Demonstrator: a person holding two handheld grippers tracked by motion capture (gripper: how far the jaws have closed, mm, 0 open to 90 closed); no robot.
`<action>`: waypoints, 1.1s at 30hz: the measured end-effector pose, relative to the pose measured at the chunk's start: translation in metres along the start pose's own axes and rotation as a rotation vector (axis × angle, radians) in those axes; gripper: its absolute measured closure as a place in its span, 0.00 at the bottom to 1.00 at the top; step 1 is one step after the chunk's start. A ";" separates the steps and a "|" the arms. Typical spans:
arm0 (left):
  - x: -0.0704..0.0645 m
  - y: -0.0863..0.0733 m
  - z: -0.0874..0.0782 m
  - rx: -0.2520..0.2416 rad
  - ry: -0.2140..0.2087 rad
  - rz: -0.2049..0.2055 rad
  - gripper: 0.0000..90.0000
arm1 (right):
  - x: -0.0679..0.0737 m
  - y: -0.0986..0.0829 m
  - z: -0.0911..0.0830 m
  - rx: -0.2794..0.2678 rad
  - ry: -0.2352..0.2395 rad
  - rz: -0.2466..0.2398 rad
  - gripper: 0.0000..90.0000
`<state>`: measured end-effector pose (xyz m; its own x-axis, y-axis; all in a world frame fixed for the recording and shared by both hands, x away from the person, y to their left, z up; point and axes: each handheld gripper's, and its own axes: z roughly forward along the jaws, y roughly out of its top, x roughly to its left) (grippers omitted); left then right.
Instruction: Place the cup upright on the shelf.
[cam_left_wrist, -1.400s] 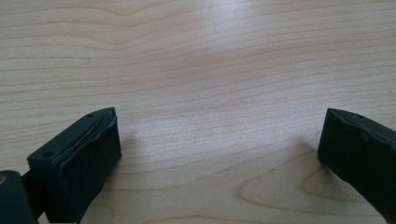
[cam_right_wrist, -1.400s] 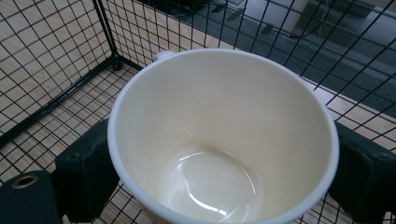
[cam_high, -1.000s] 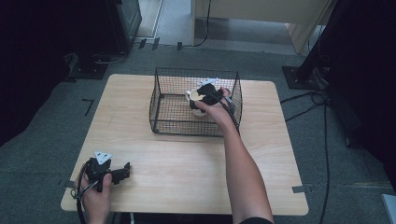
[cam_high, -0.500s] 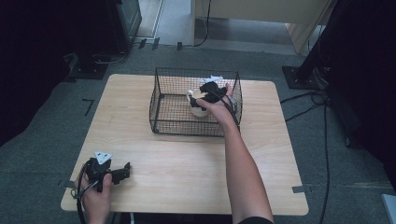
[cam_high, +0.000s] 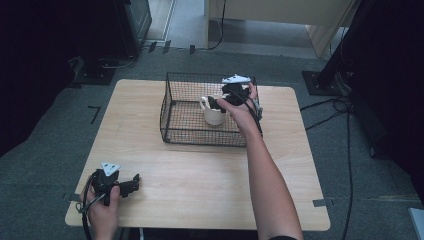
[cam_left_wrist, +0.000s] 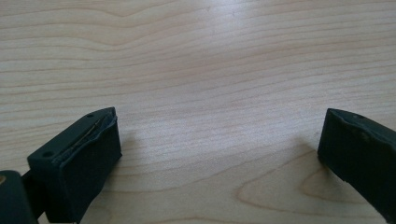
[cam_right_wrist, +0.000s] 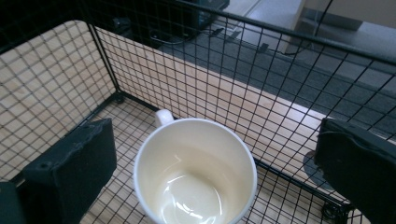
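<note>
The right tool (cam_high: 220, 102) hangs inside a black wire basket (cam_high: 175, 117), its jaws spread wide on either side of a cream mug (cam_high: 214, 114) and touching neither wall of it. In the right gripper view the mug (cam_right_wrist: 195, 172) stands upright on the basket's mesh floor (cam_right_wrist: 126, 119), empty and glossy inside, its handle (cam_right_wrist: 163, 115) pointing away from the camera toward the far wire wall (cam_right_wrist: 243, 60). From above, the mug sits in the right half of the basket, near its far side, with the handle turned to the left. A grey three-cornered plate (cam_high: 235, 79) tops the tool, and the person's right hand (cam_high: 244, 112) grips it over the basket's right rim, the forearm stretching back across the light wooden desk (cam_high: 200, 185).

The basket stands on the far middle of the desk, its near wall well apart from the front edge.

At the near left corner the left tool (cam_high: 134, 182) rests low on the desk, held in the left hand (cam_high: 102, 205), well apart from the basket. The left gripper view shows its two black jaws apart with bare wood grain (cam_left_wrist: 210, 93) between them, nothing held.

Beyond the desk lie grey carpet (cam_high: 45, 150), cables (cam_high: 345, 150) and dark stands (cam_high: 320, 80).
</note>
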<state>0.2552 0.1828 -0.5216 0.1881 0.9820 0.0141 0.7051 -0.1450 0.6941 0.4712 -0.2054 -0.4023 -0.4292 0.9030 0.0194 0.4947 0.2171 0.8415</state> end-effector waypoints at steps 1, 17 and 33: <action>0.000 0.000 0.000 0.000 0.000 0.000 0.00 | 0.000 0.001 -0.003 -0.003 0.004 -0.004 0.00; 0.000 0.000 0.000 0.000 0.000 -0.001 0.00 | 0.010 -0.008 -0.035 0.009 0.012 -0.007 0.00; 0.000 0.000 0.000 0.000 0.000 -0.001 0.00 | 0.009 -0.036 -0.075 0.000 0.016 0.010 0.00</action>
<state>0.2552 0.1827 -0.5216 0.1877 0.9821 0.0132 0.7050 -0.1441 0.6944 0.3930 -0.2332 -0.3916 -0.4364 0.8990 0.0371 0.4994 0.2077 0.8411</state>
